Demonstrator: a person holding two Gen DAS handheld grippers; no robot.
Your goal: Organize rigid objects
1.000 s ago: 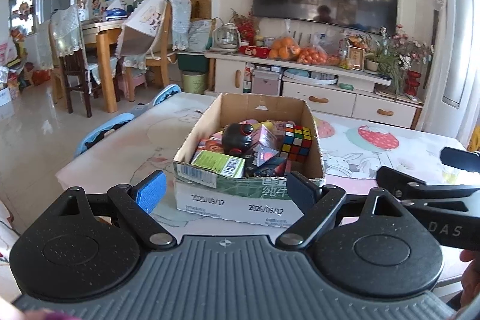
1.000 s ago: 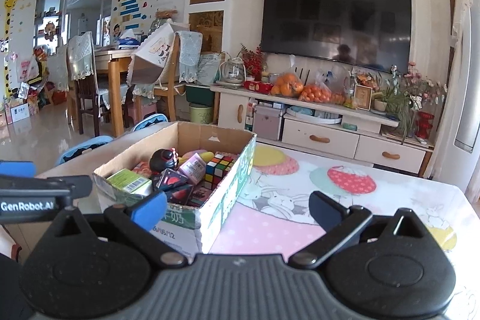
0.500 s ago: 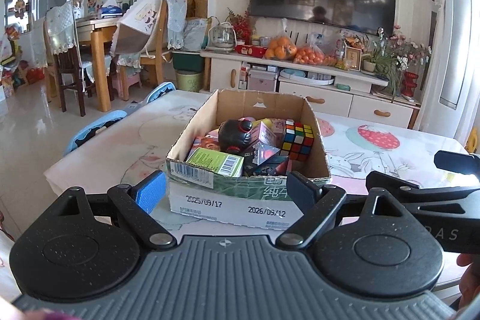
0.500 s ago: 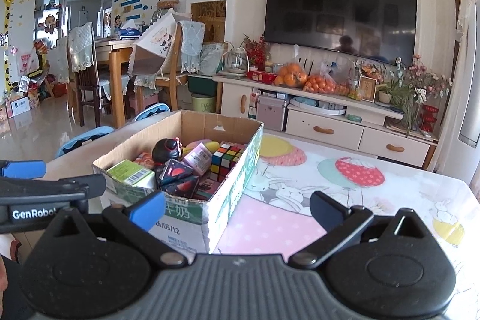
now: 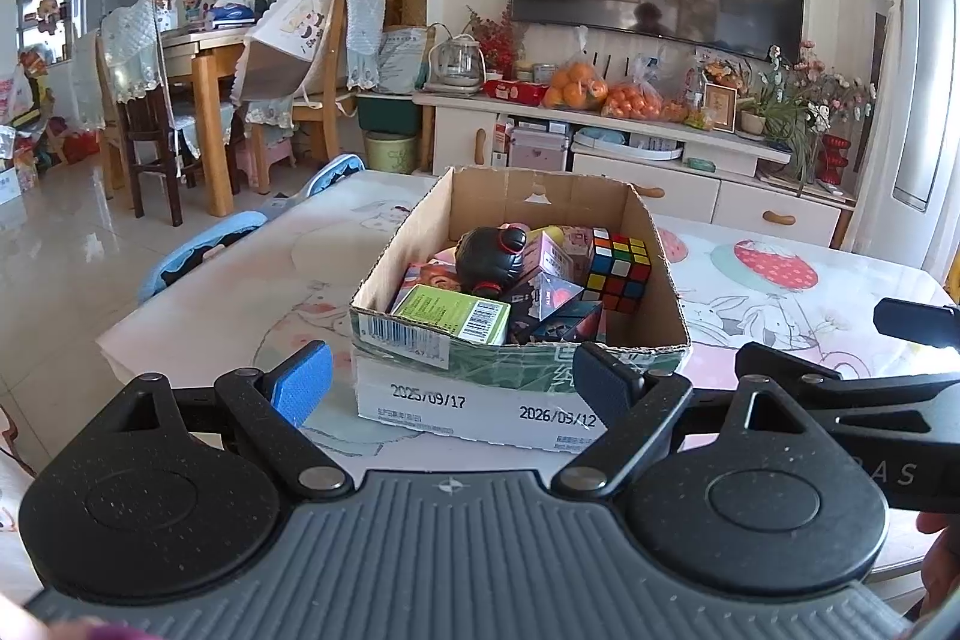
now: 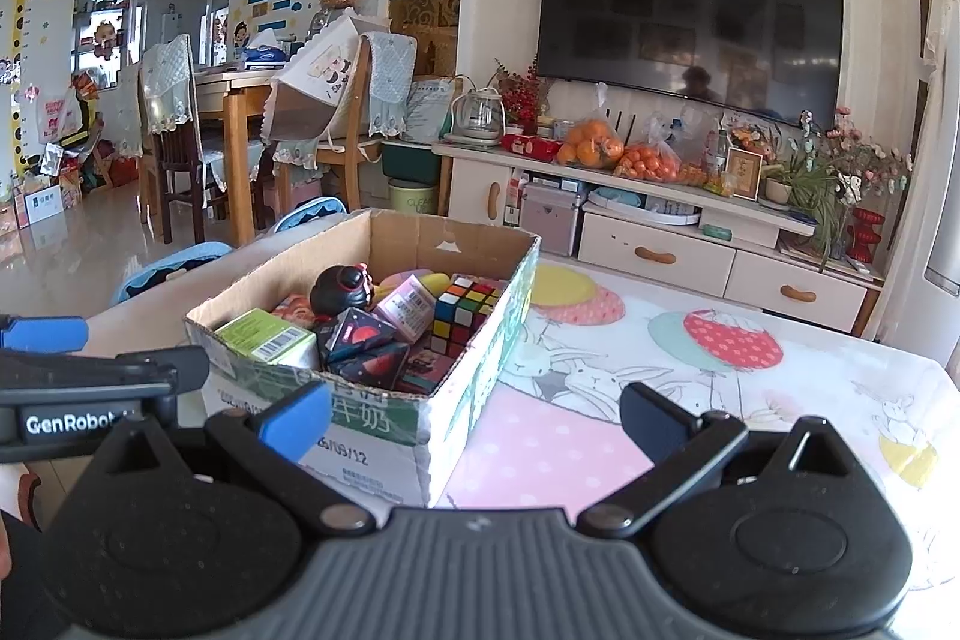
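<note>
An open cardboard box (image 5: 522, 382) (image 6: 474, 376) stands on the table, filled with several rigid items: a Rubik's cube (image 5: 621, 268) (image 6: 465, 310), a black-haired doll head (image 5: 492, 253) (image 6: 339, 289), a green carton (image 5: 453, 313) (image 6: 264, 337) and small dark and pink boxes. My left gripper (image 5: 450, 385) is open just in front of the box's near wall, holding nothing. My right gripper (image 6: 474, 415) is open at the box's near right corner, also holding nothing. Each gripper shows at the edge of the other's view.
The table carries a cartoon-printed cloth (image 6: 690, 370) with free room right of the box. Blue chairs (image 5: 204, 250) stand at its left edge. Beyond are a TV cabinet (image 5: 630, 148) with fruit bags, a dining table and chairs, and a shiny floor.
Both grippers have risen and eased slightly closer to the box, so more of its contents shows. The jaws stayed open and nothing in the box moved.
</note>
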